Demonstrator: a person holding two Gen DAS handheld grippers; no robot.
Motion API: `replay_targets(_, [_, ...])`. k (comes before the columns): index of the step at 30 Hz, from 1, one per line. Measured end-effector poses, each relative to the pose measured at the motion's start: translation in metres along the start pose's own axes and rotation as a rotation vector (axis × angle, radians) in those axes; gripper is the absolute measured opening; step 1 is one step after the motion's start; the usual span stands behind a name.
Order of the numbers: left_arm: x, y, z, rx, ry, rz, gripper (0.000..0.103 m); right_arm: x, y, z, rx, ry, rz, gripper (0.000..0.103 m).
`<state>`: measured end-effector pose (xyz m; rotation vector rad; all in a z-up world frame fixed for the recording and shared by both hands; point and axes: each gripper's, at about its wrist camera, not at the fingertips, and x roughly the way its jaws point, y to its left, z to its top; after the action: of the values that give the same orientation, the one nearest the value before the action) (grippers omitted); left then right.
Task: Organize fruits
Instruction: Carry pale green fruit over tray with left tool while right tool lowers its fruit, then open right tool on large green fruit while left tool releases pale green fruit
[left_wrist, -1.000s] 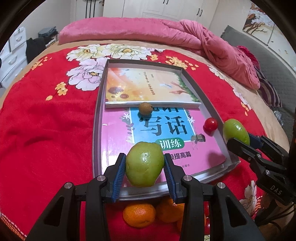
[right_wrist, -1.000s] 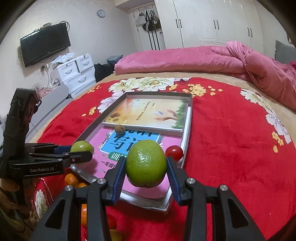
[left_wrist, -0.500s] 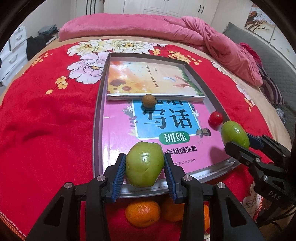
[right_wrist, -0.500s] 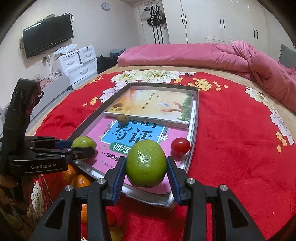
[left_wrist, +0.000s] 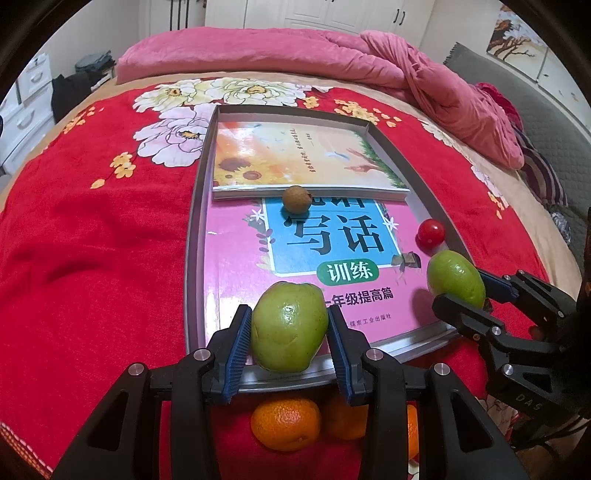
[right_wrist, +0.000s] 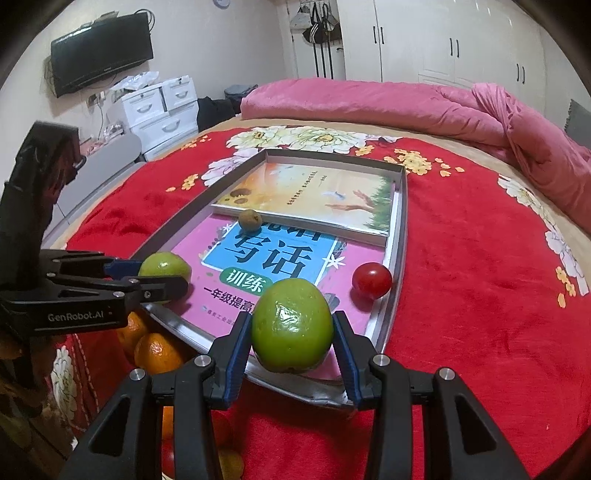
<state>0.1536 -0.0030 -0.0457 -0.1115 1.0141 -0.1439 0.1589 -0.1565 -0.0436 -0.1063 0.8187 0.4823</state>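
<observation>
Over the near edge of a metal tray (left_wrist: 192, 236), left gripper (left_wrist: 290, 328) clamped on a green fruit (left_wrist: 290, 325), right gripper (right_wrist: 291, 328) clamped on another green fruit (right_wrist: 291, 325) — beyond them, on books in the tray, a brown fruit (left_wrist: 296, 198) and a red tomato (left_wrist: 430, 232), oranges (left_wrist: 285, 424) on the red blanket (left_wrist: 92, 258) just below the tray.

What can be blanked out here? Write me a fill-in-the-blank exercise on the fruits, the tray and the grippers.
1. The left gripper and the right gripper each hold a ____ fruit.
2. The small red fruit lies inside the metal ____, near its right wall.
3. The small brown fruit rests on the pink ____.
4. The fruits on the red blanket below the near rim of the tray are ____ in colour.

Missing words: green; tray; book; orange
</observation>
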Motion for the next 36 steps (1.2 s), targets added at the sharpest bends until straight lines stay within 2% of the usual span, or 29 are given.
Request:
replay_targets(28, [0.000,0.000,0.000,-0.001,0.002,0.000,0.042,0.002,0.009,-0.001,-0.035,0.011,-0.001,0.045])
replay_targets(36, [0.000,0.001,-0.001,-0.007,0.002,-0.004,0.042,-0.002,0.009,0.000,-0.031,-0.004,-0.022,0.054])
